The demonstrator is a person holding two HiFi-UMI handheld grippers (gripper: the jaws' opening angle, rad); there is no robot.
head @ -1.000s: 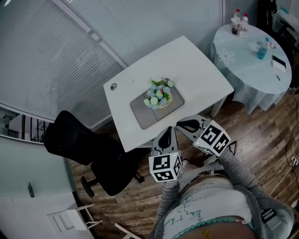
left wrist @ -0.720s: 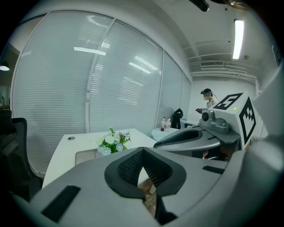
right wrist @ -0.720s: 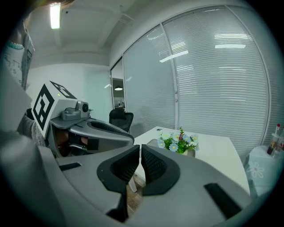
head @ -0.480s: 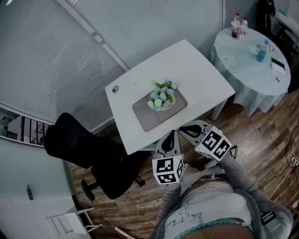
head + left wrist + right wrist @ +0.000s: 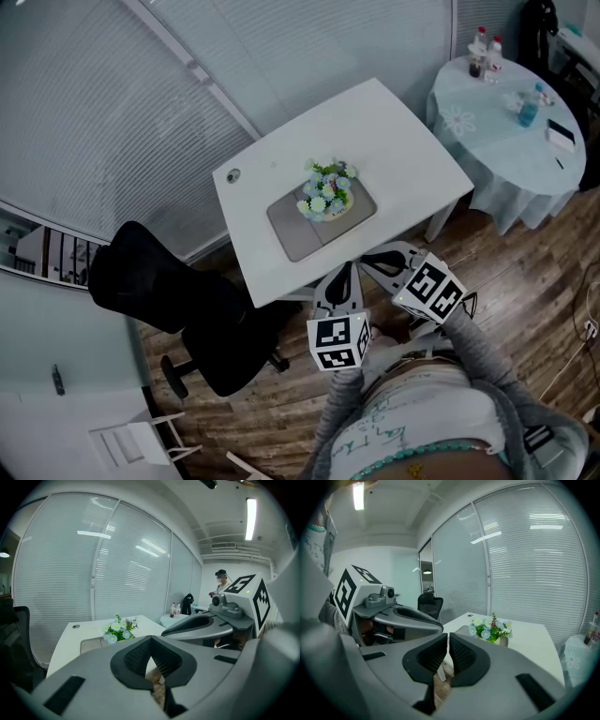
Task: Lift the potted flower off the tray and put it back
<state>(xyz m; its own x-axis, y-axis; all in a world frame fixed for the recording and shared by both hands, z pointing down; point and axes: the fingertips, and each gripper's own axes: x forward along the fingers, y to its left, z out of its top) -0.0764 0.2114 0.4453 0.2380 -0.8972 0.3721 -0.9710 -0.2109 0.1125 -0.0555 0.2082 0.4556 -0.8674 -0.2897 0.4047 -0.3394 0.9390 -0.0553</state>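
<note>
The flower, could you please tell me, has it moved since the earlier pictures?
No. The flower stands at the same right end of the tray; only the view shifted slightly.

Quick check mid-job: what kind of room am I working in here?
Most likely an office or meeting room: a white desk with a black office chair beside it, full-height blinds along the wall, and a cloth-covered round table holding bottles.

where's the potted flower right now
In the head view, the small pot of blue and white flowers stands on the right-hand end of the flat grey tray, near the middle of the white rectangular table.
</note>
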